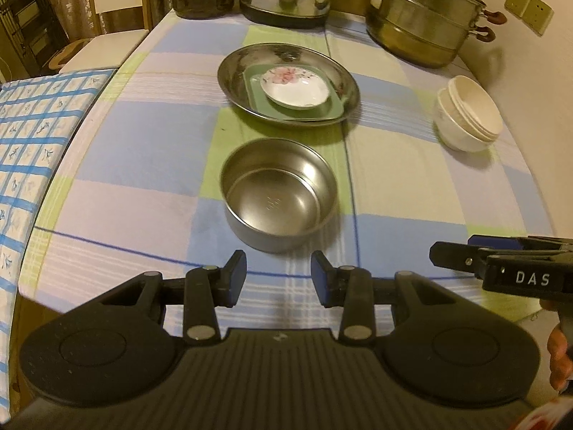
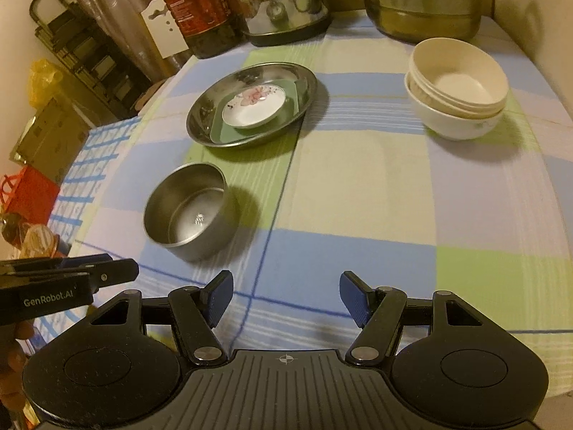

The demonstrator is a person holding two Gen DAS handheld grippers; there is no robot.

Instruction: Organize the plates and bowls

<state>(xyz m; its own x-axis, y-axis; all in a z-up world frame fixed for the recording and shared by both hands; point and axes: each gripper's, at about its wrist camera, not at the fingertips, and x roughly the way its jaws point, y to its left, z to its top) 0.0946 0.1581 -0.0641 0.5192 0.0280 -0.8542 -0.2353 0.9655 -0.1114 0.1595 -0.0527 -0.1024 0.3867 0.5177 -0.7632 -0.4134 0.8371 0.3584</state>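
From the left wrist, the left gripper (image 1: 278,276) hangs empty, fingers apart, with the steel bowl (image 1: 277,193) at twelve o'clock; beyond it the steel plate (image 1: 236,82) carries a green dish (image 1: 304,114) and a floral saucer (image 1: 295,87). From the right wrist, the right gripper (image 2: 284,295) gapes wider, empty; stacked white bowls (image 2: 456,89) sit at one o'clock.

"DAS" stands in white letters on the side of the right tongs (image 1: 447,254). "GenRobot.AI" stands on the side of the left tongs (image 2: 118,272). The print on the bottle's red label (image 2: 195,0) is too blurred to read.
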